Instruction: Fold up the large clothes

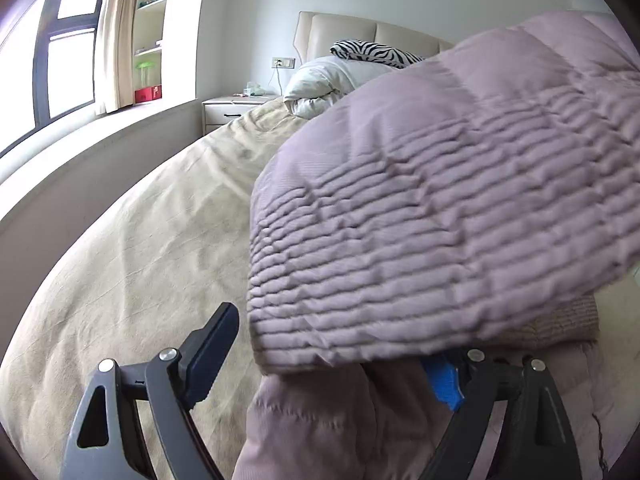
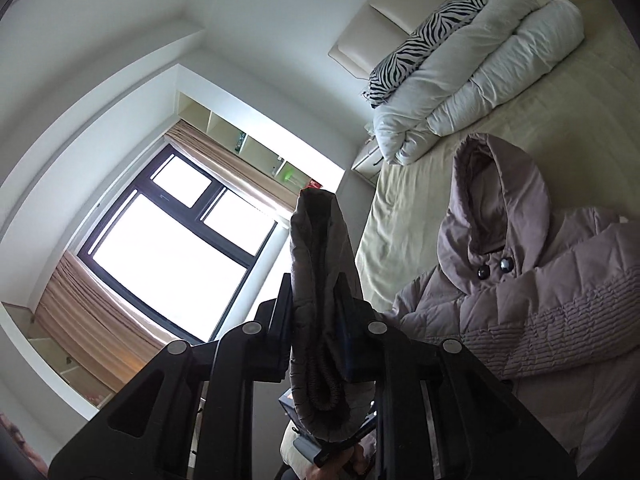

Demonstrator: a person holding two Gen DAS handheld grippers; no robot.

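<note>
Pinching ribbed cuff: right claw [image 2: 316, 300] | left claw [image 1: 332, 344] spread wide, apparently empty | quilted puffy coat [image 2: 540, 300]

Bedroom in a home. A large bed [image 1: 132, 248] with a beige cover fills most of both views, with a padded cream headboard [image 1: 360, 32] at its head end. At that end a rolled white duvet [image 2: 480, 72] lies with a zebra-print pillow [image 2: 424, 40] against the headboard. A white nightstand [image 1: 228, 112] stands beside the head corner of the bed, a wall socket [image 1: 283, 63] with a cable above it. A big dark-framed window [image 2: 172, 240] with beige curtains [image 1: 120, 36] and a wide sill, built-in wall shelves [image 1: 154, 12] next to it. A hooded puffer coat [image 2: 520, 280] lies spread on the bed.
</note>
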